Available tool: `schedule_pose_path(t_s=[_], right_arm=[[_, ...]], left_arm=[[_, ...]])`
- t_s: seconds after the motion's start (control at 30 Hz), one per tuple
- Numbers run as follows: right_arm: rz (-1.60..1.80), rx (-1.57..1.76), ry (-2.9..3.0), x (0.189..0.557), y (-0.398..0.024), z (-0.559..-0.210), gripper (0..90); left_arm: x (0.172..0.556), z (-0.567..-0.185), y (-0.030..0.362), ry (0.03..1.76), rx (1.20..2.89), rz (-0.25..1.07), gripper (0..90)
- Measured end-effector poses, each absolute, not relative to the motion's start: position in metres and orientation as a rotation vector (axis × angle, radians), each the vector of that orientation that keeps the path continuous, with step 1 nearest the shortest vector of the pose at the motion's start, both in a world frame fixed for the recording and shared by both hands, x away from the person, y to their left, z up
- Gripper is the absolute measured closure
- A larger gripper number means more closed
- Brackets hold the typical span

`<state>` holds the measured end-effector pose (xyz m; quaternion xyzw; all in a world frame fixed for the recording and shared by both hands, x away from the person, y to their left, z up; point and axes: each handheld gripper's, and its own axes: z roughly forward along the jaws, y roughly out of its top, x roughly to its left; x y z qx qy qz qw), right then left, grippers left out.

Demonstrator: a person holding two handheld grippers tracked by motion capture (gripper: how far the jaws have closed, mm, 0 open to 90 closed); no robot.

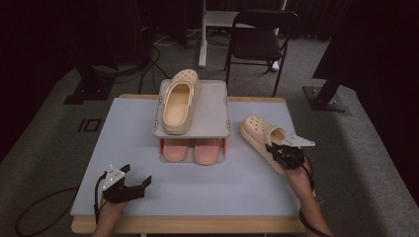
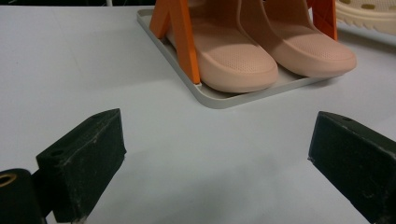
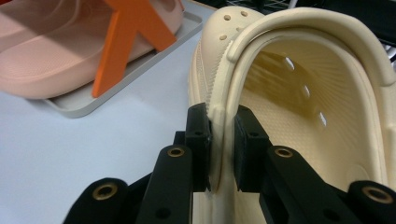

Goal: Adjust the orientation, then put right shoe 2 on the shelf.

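A cream clog [image 1: 259, 133] lies on the white table to the right of the rack. My right gripper [image 1: 280, 149] is shut on its heel-side wall; in the right gripper view the two pads [image 3: 198, 140] pinch the clog's rim [image 3: 223, 116] between them. A second cream clog [image 1: 179, 100] rests on the top shelf of the grey two-level rack [image 1: 212, 111]. Two pink slippers [image 1: 192, 150] sit on the rack's lower tray [image 2: 224, 98], between orange uprights [image 2: 184, 39]. My left gripper [image 1: 132, 180] stands open near the table's front left, nothing between its jaws.
A black folding chair [image 1: 259, 42] stands beyond the table, with dark stands and cables on the carpet. The table's wooden edge [image 1: 188, 224] runs along the front. Bare tabletop [image 1: 197, 187] lies between my two hands.
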<state>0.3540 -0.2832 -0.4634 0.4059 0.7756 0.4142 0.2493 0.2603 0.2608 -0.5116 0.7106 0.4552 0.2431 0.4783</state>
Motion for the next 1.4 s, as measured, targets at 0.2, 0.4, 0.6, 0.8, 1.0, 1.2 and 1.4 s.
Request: schedule_pose_path(t_s=[0.2,0.4,0.6,0.8,1.0,1.2,1.4], right_arm=[[1.131,1.097,2.118,0.339,-0.28,-0.473,78.5],[1.12,1.083,2.167,0.329,-0.273,-0.485,78.4],[1.135,1.084,2.178,0.327,-0.27,-0.492,78.1],[1.2,1.102,2.173,0.323,-0.273,-0.488,56.8],[1.235,1.086,2.169,0.319,-0.28,-0.478,49.0],[1.281,1.144,2.09,0.32,-0.305,-0.467,43.8],[1.284,1.189,2.049,0.326,-0.321,-0.46,43.9]], left_arm=[[0.26,-0.512,0.262,1.112,1.733,0.593,3.5],[0.261,-0.512,0.26,1.108,1.738,0.59,3.5],[0.26,-0.512,0.26,1.107,1.736,0.588,3.6],[0.26,-0.512,0.262,1.11,1.73,0.593,3.5],[0.26,-0.511,0.263,1.116,1.72,0.583,3.6],[0.26,-0.511,0.264,1.12,1.717,0.582,3.5],[0.261,-0.512,0.261,1.116,1.727,0.58,3.6]])
